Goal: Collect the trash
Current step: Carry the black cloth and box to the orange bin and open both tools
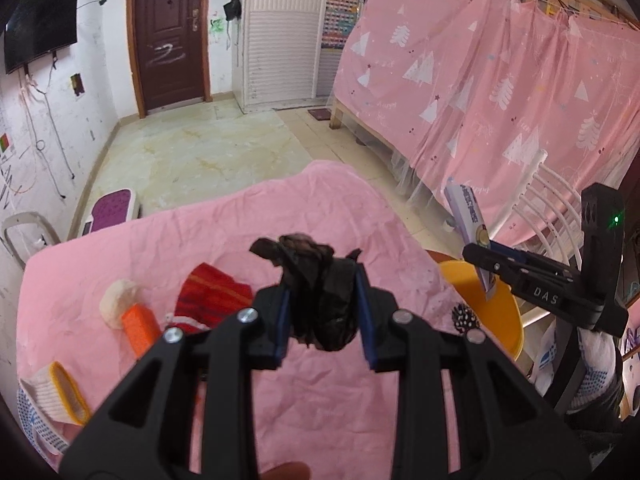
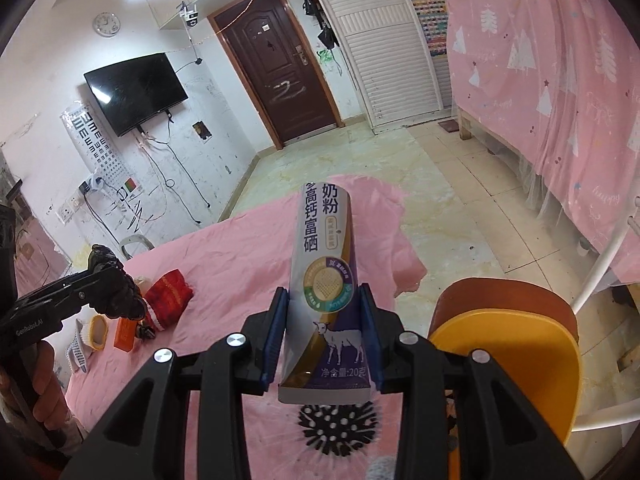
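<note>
Left gripper [image 1: 323,304] pinches crumpled dark wrapper [image 1: 316,280]; right gripper [image 2: 325,340] pinches milk-powder sachet [image 2: 326,280] above pink tablecloth [image 1: 340,208]. Sachet's slick, could slip out mid-carry.

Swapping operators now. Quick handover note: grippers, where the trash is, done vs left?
Left gripper: jaws shut on a crumpled dark brown wrapper, held above the pink tablecloth.
Right gripper: jaws shut on a white and purple milk powder sachet with a goat picture, also lifted off the table.
Still on the cloth: white wad of tissue, orange box, red knitted cloth, black and white spiky ball.
Done: two pieces picked up.
Left: drop both. No bin shows in either view, so find it first, then likely return for the tissue wad.
</note>
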